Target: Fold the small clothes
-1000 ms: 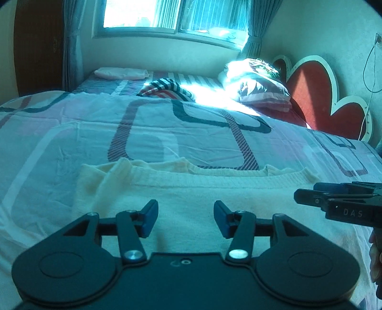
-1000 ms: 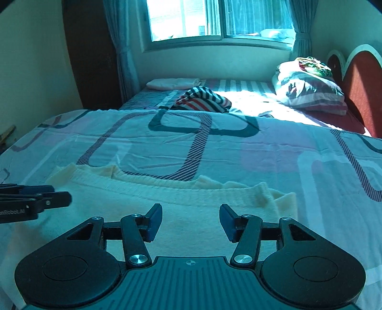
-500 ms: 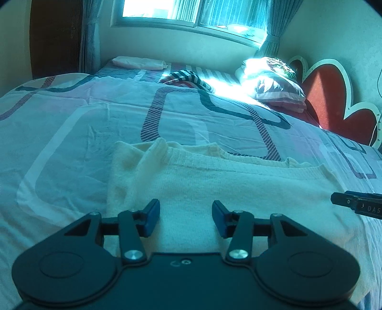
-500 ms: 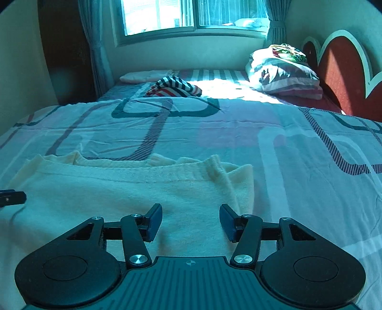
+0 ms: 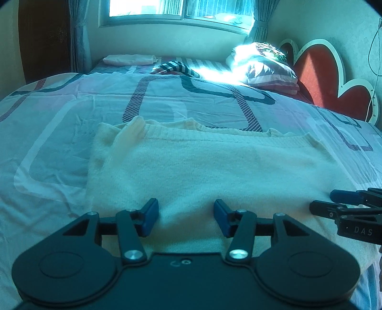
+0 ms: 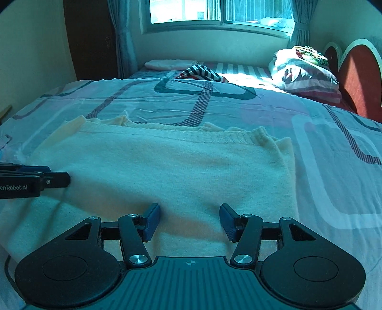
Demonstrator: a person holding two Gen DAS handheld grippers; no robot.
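Note:
A cream knitted garment (image 5: 214,167) lies flat on the bed, folded over itself, its ribbed hem across the far side; it also shows in the right wrist view (image 6: 172,171). My left gripper (image 5: 185,218) is open and empty, low over the garment's near left part. My right gripper (image 6: 188,221) is open and empty, low over the near right part. Each gripper shows in the other's view: the right one (image 5: 343,207) at the right edge, the left one (image 6: 45,177) at the left edge.
The bed (image 5: 71,124) has a patterned pink and white cover. A striped garment (image 6: 203,72) and a folded pale cloth (image 6: 167,64) lie at the far end. Pillows (image 6: 303,69) lean by a red heart-shaped headboard (image 6: 358,71). A window (image 6: 214,12) is beyond.
Both grippers first moved outward toward the garment's side edges, then back inward and closer to each other. Both stay open. The garment has not visibly moved.

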